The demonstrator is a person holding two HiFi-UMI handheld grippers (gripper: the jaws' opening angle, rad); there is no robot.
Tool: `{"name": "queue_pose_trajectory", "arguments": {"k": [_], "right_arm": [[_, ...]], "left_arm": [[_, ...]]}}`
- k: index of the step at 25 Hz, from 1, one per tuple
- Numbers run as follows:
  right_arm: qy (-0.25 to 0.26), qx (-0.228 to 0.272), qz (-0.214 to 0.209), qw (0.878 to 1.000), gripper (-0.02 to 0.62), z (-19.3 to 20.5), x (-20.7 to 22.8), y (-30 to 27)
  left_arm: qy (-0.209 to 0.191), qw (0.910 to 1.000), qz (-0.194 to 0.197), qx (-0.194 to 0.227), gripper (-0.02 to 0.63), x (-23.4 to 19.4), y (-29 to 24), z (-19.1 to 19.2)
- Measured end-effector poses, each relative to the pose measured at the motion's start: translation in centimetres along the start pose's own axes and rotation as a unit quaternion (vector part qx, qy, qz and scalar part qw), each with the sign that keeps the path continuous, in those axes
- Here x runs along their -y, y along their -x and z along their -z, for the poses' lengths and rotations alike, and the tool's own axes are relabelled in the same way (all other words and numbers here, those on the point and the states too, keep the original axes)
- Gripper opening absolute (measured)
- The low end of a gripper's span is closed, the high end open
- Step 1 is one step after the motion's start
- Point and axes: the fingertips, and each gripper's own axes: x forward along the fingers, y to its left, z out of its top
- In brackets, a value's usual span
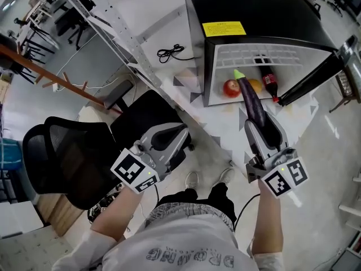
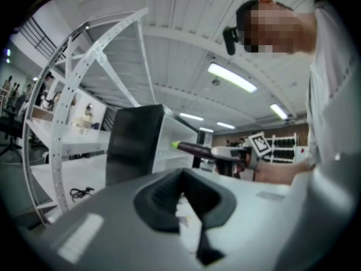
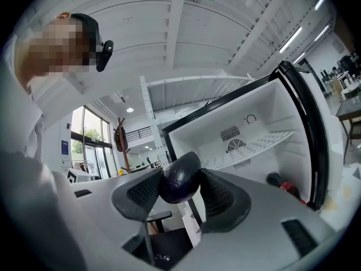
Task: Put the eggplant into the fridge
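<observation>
A long dark purple eggplant (image 1: 252,100) with a green stem end is clamped between the jaws of my right gripper (image 1: 260,124), stem pointing at the open black fridge (image 1: 254,10). In the right gripper view the eggplant's rounded end (image 3: 179,179) fills the space between the black pads, and the white fridge interior (image 3: 254,129) lies ahead to the right. My left gripper (image 1: 179,133) hangs lower left over a chair, shut and empty. In its own view the left gripper (image 2: 186,208) faces the fridge's side (image 2: 132,145), and the eggplant (image 2: 194,149) shows far off.
In the fridge's lower compartment lie a red apple (image 1: 231,87), an orange (image 1: 255,85) and a cola bottle (image 1: 270,81), under a wire shelf (image 1: 265,54). The fridge door (image 1: 316,75) swings open to the right. A black chair (image 1: 84,151) and a white metal rack (image 1: 121,27) stand at left.
</observation>
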Motion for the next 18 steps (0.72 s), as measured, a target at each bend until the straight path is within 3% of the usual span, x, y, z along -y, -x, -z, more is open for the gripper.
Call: {"name": "queue_pose_trajectory", "arguments": {"k": [18], "right_arm": [[0.041,-0.013,-0.028,0.999,0.215,-2.0,5.5,-7.6]], "left_arm": [[0.007,0.9983,-0.057,-0.008,0.008,-0.7,-4.5,-0.5]]}}
